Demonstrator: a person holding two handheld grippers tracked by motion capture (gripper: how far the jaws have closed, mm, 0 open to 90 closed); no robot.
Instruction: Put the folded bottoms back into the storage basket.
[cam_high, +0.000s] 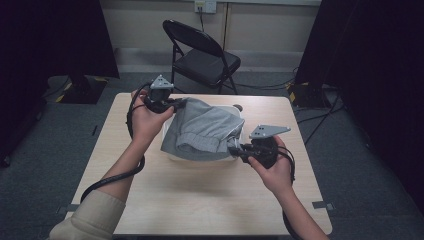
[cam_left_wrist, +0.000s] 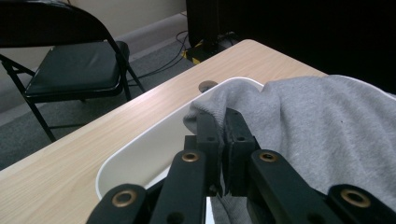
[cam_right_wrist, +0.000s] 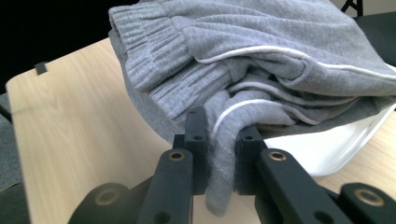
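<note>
Grey fleece garment (cam_high: 202, 129) with ribbed waistband drapes over the white tub (cam_left_wrist: 140, 154), clamped by left gripper (cam_high: 176, 104) and right gripper (cam_high: 235, 148).

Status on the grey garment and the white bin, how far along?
Done: both grippers are clamped, left gripper and right gripper on opposite edges of the garment. In hand: it is held spread over the bin. Left: whether it goes in or comes out isn't clear.
</note>
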